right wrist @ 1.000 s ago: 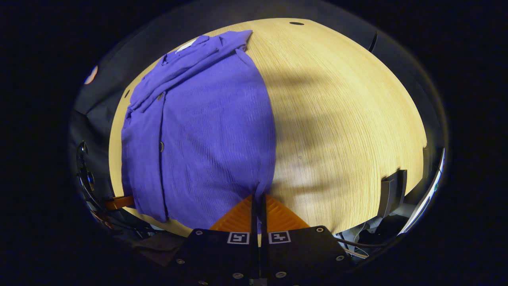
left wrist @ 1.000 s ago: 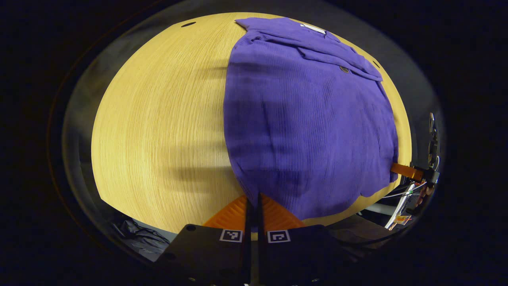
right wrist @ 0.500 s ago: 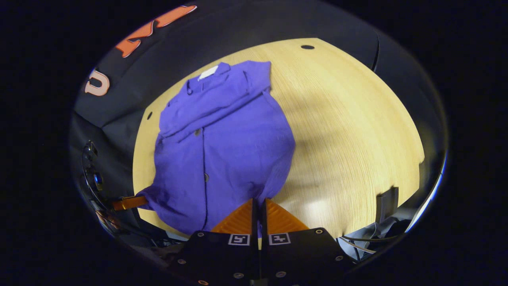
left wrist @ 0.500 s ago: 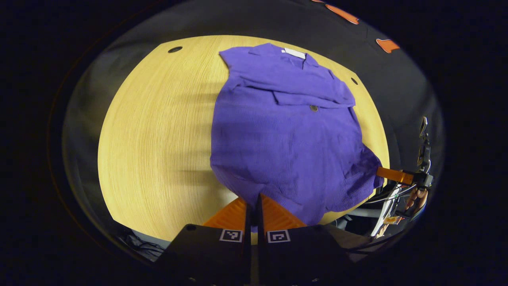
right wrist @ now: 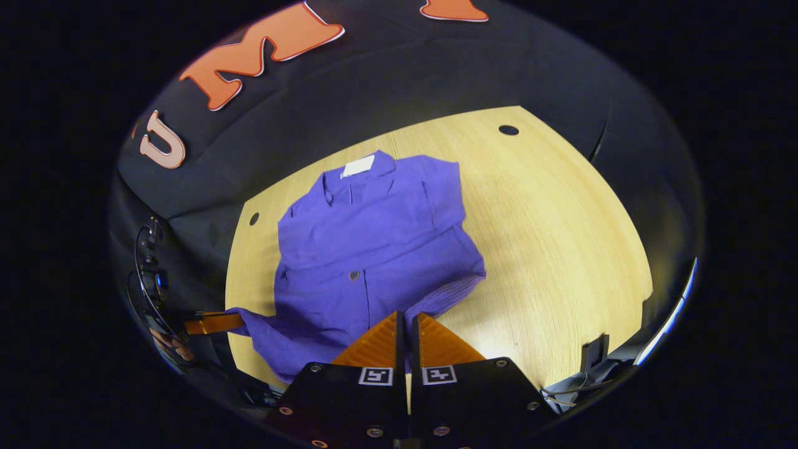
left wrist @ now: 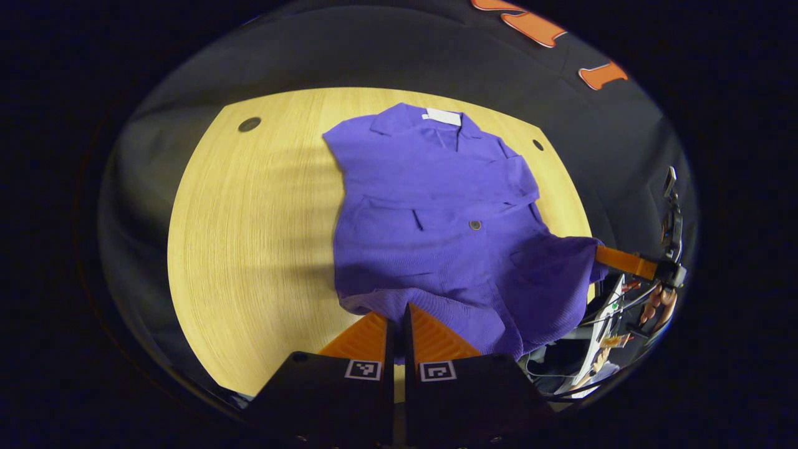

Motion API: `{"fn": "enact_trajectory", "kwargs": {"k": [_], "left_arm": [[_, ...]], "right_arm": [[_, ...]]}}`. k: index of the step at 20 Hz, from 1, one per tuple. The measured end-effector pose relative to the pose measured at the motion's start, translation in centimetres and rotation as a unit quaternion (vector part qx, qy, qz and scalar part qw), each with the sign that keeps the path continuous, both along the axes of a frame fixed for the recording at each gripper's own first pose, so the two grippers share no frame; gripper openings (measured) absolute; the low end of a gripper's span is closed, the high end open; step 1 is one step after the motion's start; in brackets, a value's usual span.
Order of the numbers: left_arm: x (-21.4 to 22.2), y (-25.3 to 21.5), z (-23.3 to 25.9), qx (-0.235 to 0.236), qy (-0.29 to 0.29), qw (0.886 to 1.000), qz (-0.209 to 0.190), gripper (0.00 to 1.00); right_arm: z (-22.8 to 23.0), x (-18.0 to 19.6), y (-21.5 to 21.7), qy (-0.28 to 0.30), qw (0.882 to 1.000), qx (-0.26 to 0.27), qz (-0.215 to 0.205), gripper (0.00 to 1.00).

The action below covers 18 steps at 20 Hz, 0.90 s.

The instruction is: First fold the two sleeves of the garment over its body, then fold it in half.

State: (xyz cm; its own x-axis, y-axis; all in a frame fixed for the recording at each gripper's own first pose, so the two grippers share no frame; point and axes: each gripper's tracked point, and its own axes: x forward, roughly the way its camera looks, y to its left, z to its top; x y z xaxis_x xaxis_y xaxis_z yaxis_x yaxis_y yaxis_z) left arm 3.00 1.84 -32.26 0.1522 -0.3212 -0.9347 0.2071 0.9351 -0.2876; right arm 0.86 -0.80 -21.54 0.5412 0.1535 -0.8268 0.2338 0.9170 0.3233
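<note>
Item: purple garment (left wrist: 436, 212), buttoned front up, on the wooden desk (left wrist: 249, 237). Collar with white label (left wrist: 444, 116) at 12 o'clock in the left gripper view; both sleeves folded across the chest; one dark button (left wrist: 475, 224) visible below them. No container in either view.

Left claw (left wrist: 395, 324): clenched on the garment's hem corner at 6 o'clock, cloth pinched between both fingers. In the right gripper view this claw (right wrist: 240, 322) appears at 8 o'clock, gripping the hem corner, with a hand (right wrist: 171, 346) behind it.

Right claw (right wrist: 406, 333): clenched on the other hem corner at 6 o'clock, cloth (right wrist: 374, 262) running up from the fingertips. In the left gripper view this claw (left wrist: 600, 255) appears at 3 o'clock, holding the cloth, a hand (left wrist: 661, 302) behind it.

Hem: lifted clear of the desk between the two claws; the upper half lies flat.

Change from one second ago: the garment then lay spread flat and close under both cameras, filling much of each view. It now sits smaller and farther off, more of the booth wall shows at 12 o'clock, and the hem edge has risen off the desk and begun curling toward the collar.
</note>
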Motion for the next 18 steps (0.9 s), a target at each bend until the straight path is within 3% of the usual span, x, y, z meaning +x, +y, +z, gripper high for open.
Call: {"fn": "enact_trajectory", "kwargs": {"k": [3, 8, 13, 18], "left_arm": [[2.9, 0.0, 1.6, 0.005, -0.027, 0.999, -0.030, 0.08], [7.6, 0.2, 3.1, 0.008, -0.044, 0.999, -0.026, 0.08], [12.2, 0.0, 3.0, -0.011, -0.022, 0.999, 0.027, 0.08], [16.1, 0.4, 0.9, 0.008, 0.010, 0.996, 0.086, 0.08]], "right_arm": [[1.6, 2.2, 0.2, -0.015, 1.000, -0.003, -0.013, 0.03], [2.7, 5.6, -0.2, -0.023, 1.000, -0.004, 0.007, 0.02], [2.3, 10.2, -2.0, -0.023, 0.999, 0.009, 0.033, 0.02], [0.0, 14.3, -4.5, 0.003, 0.998, 0.032, 0.053, 0.02]]}}
